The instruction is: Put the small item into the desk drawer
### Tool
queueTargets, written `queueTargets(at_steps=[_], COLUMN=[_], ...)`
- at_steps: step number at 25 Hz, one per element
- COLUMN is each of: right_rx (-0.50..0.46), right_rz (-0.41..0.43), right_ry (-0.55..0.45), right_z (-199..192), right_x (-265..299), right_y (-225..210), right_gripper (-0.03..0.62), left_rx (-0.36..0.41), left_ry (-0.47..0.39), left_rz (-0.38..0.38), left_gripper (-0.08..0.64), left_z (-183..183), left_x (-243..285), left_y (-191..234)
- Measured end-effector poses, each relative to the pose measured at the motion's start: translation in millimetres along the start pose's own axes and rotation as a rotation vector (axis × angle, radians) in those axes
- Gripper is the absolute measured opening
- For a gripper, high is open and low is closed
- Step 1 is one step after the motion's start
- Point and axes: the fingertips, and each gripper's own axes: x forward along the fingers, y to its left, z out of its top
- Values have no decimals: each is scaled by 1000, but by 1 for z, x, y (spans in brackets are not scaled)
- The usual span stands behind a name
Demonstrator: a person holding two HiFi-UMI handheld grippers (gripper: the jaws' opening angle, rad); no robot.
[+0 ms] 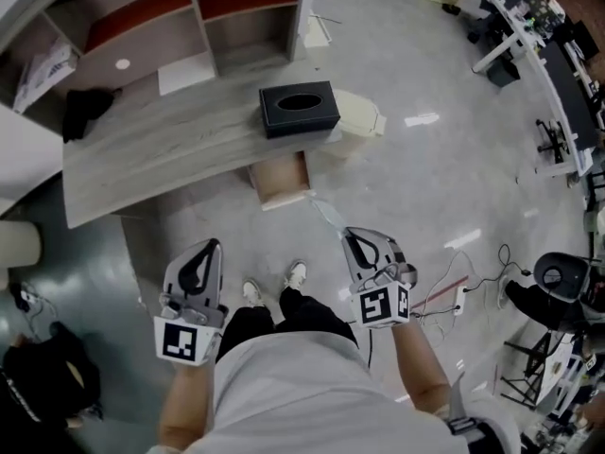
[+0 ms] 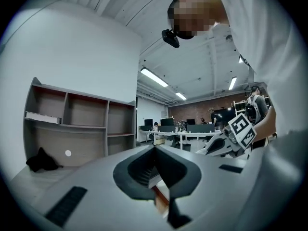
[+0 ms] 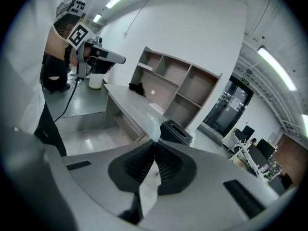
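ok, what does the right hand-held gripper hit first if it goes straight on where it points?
Probably the desk edge by the black tissue box, near the open drawer; depth unclear, maybe floor first.

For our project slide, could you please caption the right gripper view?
Closed right gripper pinching a thin whitish item, aimed toward the desk and the black tissue box.

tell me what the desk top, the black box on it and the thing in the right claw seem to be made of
Desk top: probably wood-look laminate, matte grey, with long streaky grain.
Black box: crisp-edged and matte with an oval top opening, perhaps faux leather or plastic; unclear.
Small item pinched in the right claw: thin translucent film, likely plastic, since the desk shows through it.
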Motion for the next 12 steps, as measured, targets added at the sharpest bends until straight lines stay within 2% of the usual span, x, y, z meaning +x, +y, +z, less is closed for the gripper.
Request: queueTargets(at_steps=[6, 12], right_rx=[-89, -174], right_rz=[91, 161], right_ry=[39, 94], right_z=[-38, -77], right_x=[73, 127], right_y=[16, 40], right_gripper=[25, 25], left_rx=[-46, -50], left_ry=[69, 79], left_rz=[36, 59], left_gripper=[17, 17], left_z=[-38, -52], left_x=[3, 3], left_y=[5, 3])
